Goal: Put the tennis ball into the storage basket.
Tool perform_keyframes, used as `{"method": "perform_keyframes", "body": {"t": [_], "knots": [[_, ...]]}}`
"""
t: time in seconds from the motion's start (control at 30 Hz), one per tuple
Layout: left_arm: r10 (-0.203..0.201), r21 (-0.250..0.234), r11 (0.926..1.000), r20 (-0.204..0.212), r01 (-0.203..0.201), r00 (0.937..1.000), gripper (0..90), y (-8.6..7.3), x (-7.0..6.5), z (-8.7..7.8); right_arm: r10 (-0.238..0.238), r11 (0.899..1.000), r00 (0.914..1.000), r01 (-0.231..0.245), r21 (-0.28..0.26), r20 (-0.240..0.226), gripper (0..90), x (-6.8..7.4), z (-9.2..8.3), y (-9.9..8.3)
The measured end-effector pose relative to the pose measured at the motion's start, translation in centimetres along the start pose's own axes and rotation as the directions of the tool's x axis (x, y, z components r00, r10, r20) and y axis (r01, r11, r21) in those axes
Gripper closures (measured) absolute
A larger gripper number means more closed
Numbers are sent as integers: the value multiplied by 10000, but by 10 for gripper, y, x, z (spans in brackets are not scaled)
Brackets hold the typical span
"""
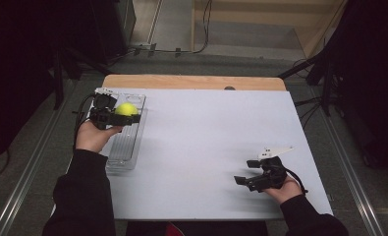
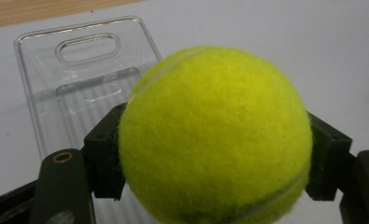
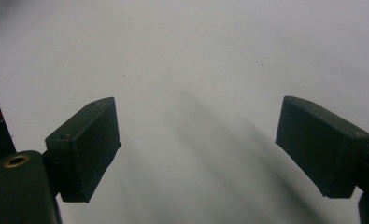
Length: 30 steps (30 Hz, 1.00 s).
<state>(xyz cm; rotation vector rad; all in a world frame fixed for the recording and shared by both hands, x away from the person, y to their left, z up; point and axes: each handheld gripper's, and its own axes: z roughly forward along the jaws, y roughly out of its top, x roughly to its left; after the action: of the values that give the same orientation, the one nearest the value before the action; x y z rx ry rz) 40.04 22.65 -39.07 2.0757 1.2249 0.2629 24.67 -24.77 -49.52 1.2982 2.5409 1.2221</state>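
A yellow-green tennis ball [image 1: 126, 108] is held in my left gripper [image 1: 125, 116] at the table's left side, above the far half of a clear plastic tray [image 1: 124, 147]. In the left gripper view the ball [image 2: 215, 135] is pressed between both black pads, with the tray [image 2: 79, 70] lying beneath and behind it. My right gripper [image 1: 246, 171] rests near the front right of the white table [image 1: 206, 137], open, with nothing between its jaws. The right gripper view has its pads [image 3: 84, 149] wide apart over bare white tabletop [image 3: 196, 70].
A wooden strip [image 1: 191, 81] runs along the table's far edge, with a small dark object [image 1: 229, 88] on it. Dark stands and cables [image 1: 309, 69] flank the table on the floor. The tray lies lengthwise along the left edge.
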Motion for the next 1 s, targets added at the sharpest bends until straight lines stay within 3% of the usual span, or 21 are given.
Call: {"method": "perform_keyframes", "body": {"t": [0.63,1.0], "knots": [[-714,-210,9973,-502,704,9962,263,-8,24,-10,-38,10000,10000,38,25,22,119,0,0,0],[-699,-75,9975,-578,696,9959,262,-9,25,-6,-17,10000,10000,17,26,21,119,0,0,0]]}}
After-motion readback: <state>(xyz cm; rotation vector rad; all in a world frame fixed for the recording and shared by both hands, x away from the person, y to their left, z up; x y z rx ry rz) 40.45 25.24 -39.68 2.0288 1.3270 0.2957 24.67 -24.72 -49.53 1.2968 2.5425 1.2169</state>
